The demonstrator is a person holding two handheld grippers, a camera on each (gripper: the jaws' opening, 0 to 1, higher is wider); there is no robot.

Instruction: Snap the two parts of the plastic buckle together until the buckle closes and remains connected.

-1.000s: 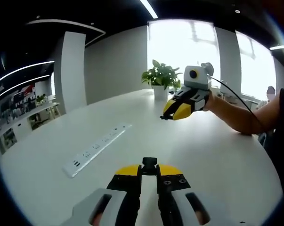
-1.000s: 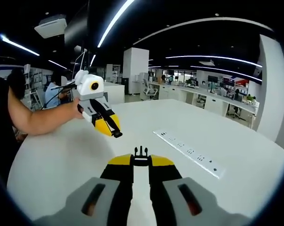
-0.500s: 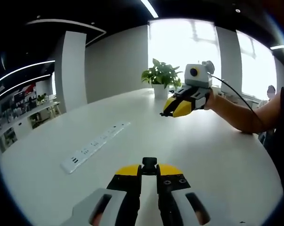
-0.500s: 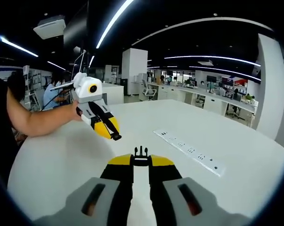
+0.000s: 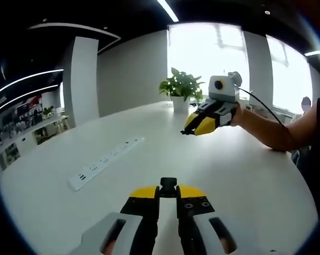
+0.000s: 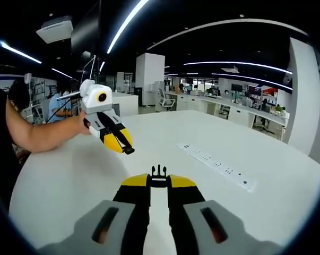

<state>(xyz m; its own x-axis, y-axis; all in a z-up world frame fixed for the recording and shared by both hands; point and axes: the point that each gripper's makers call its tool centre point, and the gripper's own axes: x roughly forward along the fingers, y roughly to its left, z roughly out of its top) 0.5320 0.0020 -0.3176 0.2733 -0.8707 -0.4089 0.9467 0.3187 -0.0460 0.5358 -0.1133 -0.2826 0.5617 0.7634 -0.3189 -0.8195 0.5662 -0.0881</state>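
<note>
Jaws of the left gripper (image 5: 168, 190) are clenching the socket half of the buckle (image 5: 168, 185), its black end sticking out just past the jaw tips. Jaws of the right gripper (image 6: 158, 177) are pinching the pronged half of the buckle (image 6: 158, 171), prongs poking forward beyond the tips. Two buckle halves total, one per gripper, well apart. One power strip (image 5: 104, 163) is lying on the white tabletop (image 5: 244, 175), ahead-left of the left jaws.
</note>
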